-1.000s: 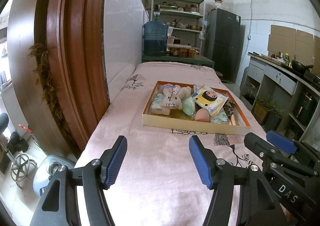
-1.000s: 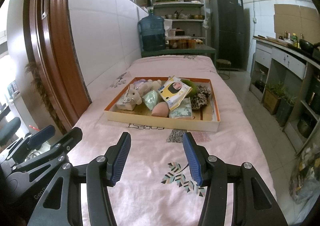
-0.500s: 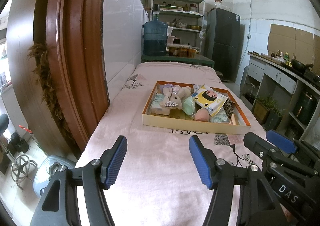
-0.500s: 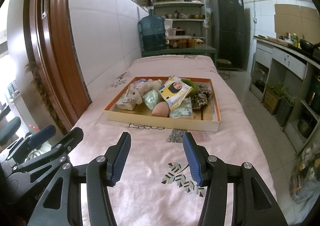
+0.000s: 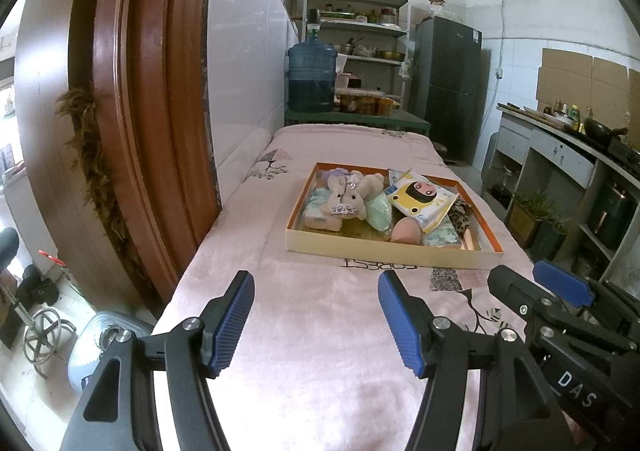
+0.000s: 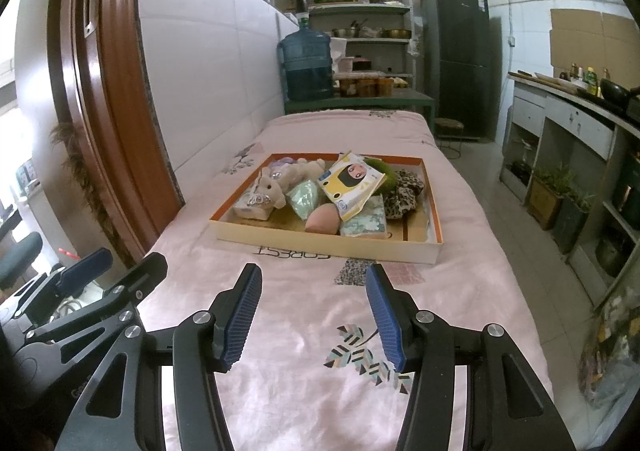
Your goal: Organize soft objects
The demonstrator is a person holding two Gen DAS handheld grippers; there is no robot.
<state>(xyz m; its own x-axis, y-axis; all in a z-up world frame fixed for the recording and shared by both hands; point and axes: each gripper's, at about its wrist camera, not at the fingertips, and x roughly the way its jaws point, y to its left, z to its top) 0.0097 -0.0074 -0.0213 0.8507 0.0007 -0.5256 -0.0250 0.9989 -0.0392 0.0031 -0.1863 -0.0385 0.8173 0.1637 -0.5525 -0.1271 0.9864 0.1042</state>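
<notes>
You have 2 grippers over the pink bedspread (image 5: 320, 331), and 1 shallow box (image 5: 392, 251) ahead of both, resting on the spread with cream outer walls and an orange inner rim.

From the left, the box holds 1 beige plush bunny (image 5: 348, 197) lying across a pale tissue pack (image 5: 320, 217), with a lilac plush piece (image 6: 282, 162) behind it. Next comes 1 mint-green soft item (image 5: 380, 211), then 1 peach egg-shaped sponge (image 5: 406, 231) near the front wall. Over the middle lies 1 yellow and white wipes pack (image 5: 420, 199) printed with a cartoon face. Under its front corner sits 1 floral tissue pack (image 6: 364, 223). To the right, your right camera shows 1 fuzzy green item (image 6: 380, 169) and 1 leopard-print fabric piece (image 6: 404, 193). The right end of the box floor is bare.

Your left gripper (image 5: 316, 317) hovers above the spread, tilted downward toward the box, its 2 blue ribbed pads (image 5: 234, 325) set wide apart with only cloth showing between them. Your right gripper (image 6: 314, 313) sits just beside it at a similar downward tilt, jaws spread a little narrower, nothing between its pads either. Both are well short of the box's near wall.
</notes>
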